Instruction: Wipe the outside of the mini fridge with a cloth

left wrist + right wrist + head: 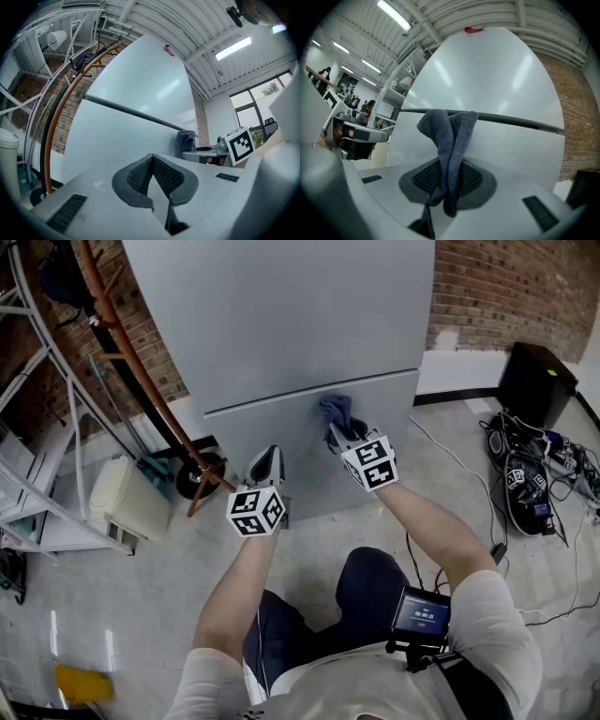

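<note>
Grips a folded blue-grey cloth (451,136) in the right gripper (449,180), jaws clamped on its lower end. Holds the cloth against the front of the grey fridge (281,324), at the dark seam between upper and lower door, right of the middle. Holds the left gripper (152,164) with jaws together on nothing, aimed at the lower door, left of the cloth. Stands before a brick wall (506,287), with tangled cables (525,479) on the floor by the fridge's right side.
</note>
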### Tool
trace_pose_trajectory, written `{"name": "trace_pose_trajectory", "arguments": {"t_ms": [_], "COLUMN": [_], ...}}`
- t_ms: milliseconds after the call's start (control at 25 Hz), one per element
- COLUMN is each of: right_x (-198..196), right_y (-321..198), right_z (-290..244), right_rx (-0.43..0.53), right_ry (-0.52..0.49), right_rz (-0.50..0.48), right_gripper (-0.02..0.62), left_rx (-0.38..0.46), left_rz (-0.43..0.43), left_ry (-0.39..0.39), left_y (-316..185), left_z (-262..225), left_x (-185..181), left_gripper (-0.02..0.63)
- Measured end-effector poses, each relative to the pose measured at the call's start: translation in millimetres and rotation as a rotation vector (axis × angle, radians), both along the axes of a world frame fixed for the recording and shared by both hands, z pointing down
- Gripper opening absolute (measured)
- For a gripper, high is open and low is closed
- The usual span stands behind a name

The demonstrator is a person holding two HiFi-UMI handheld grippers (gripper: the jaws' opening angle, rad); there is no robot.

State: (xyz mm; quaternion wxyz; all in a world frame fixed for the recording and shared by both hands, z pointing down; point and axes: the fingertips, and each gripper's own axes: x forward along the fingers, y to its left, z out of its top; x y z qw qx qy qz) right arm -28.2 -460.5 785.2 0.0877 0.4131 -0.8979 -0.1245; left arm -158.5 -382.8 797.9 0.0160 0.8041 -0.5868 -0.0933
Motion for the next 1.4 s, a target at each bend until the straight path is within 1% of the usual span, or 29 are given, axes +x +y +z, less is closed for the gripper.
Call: {"name": "trace_pose_trajectory", "arguments": {"t_ms": [280, 560, 680, 880, 1000, 1080, 1240, 1400], "right_x": [81, 160, 177, 176, 165, 140, 64, -20], "right_y": [-24, -52, -59, -60, -49, -35, 0, 32], "right_z": [-2, -4, -4, -5, -4, 2, 17, 30], "right_rx": [-0.002, -0.012, -0.019, -0.01, -0.01, -0.01, -0.015, -0.023], "right_ry": [-0.022, -0.063, -0.075, -0.087, -0.099, -0.089, -0.051, -0.025], "right_rz": [0.104, 0.243, 0.269, 0.287, 0.273, 0.223, 0.075, -0.078], "right_gripper": [0.083, 0.083, 0.083, 0.083, 0.083, 0.083, 0.083, 0.083], "left_rx": [0.0, -0.013, -0.019, -0.022, -0.025, -0.029, -0.041, -0.054], "left_rz": [0.05, 0.078, 0.073, 0.055, 0.031, 0.01, -0.032, -0.1], "left_ry": [-0.013, -0.029, -0.034, -0.039, -0.036, -0.03, -0.022, -0.016], "left_y": [-17, -26, -26, -25, -20, -17, -5, 14], "left_z": [2, 8, 10, 9, 11, 13, 19, 24], "left_x": [48, 73, 75, 65, 53, 42, 16, -26], "left_gripper": [0.001, 0.001, 0.001, 0.0, 0.0, 0.0, 0.001, 0.001]}}
